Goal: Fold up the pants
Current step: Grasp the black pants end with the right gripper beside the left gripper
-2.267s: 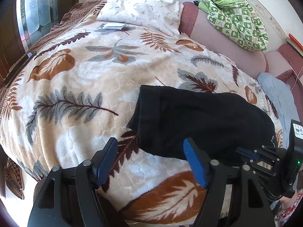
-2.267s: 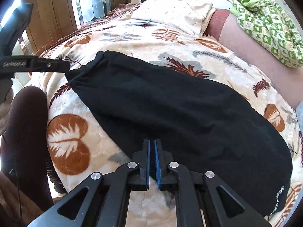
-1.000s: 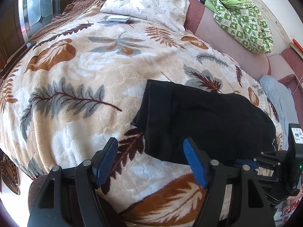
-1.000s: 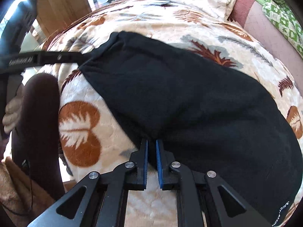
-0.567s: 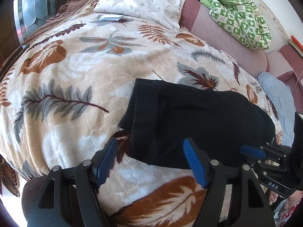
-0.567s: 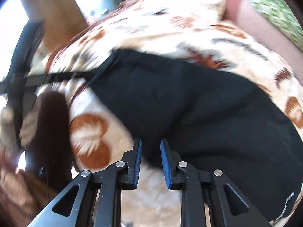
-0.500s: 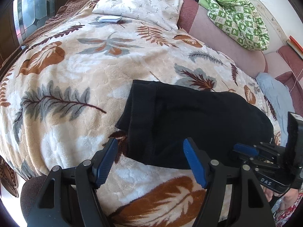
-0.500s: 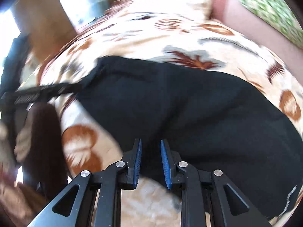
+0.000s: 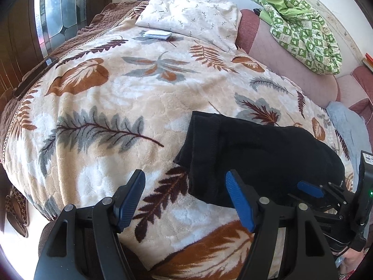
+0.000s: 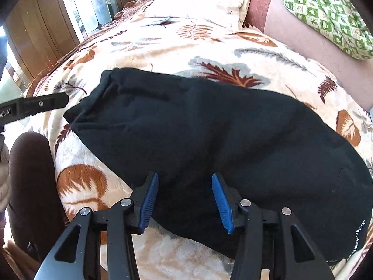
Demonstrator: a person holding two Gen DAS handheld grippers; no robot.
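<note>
black pants: folded, near bed front edge; right gripper just opening, releasing them; left gripper wide, empty.

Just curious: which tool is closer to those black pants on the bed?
Right. The right tool hangs open directly over the black pants; the left tool hangs open beside their cuffed end.

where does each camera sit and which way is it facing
Left wrist: on the left tongs, angled down at the leaf-print blanket and the cuff end of the black pants; right tongs show at right.
Right wrist: on the right tongs, open over the black pants; left tongs and a hand at left.
Shared: pants, blanket, green checked cloth.
</note>
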